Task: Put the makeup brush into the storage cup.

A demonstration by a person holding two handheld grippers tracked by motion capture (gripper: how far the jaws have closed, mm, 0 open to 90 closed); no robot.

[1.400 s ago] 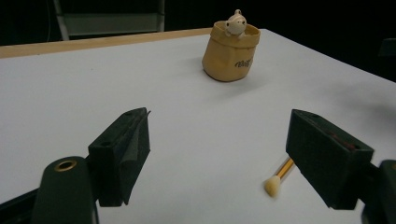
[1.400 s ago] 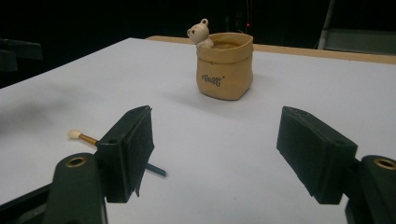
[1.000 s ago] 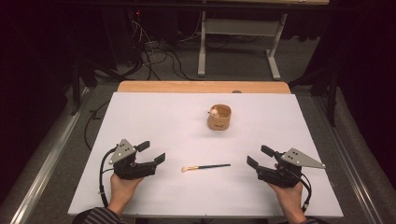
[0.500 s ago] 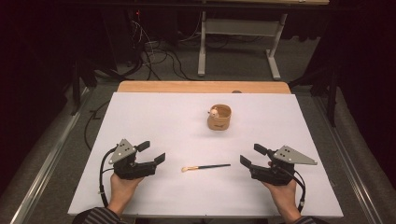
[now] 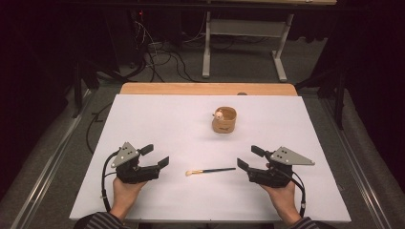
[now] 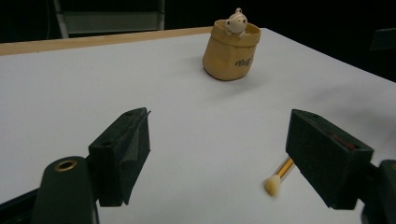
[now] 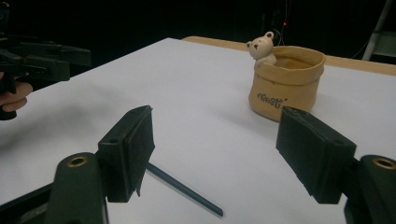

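On the near left of the white table top (image 5: 157,119) the left gripper (image 5: 154,156) rests in a hand, its jaws wide apart and empty. Right of it, between the two grippers, lies a thin dark-handled brush with a pale tip (image 5: 210,171), tip pointing left; its handle is partly hidden behind a jaw in each gripper view. Farther back stands a tan sack-shaped ceramic pot with a small bear figure on its rim (image 5: 224,119). At the near right, the right gripper (image 5: 250,159) is likewise spread wide, holding nothing. Cables and a metal stand clutter the dark floor beyond.
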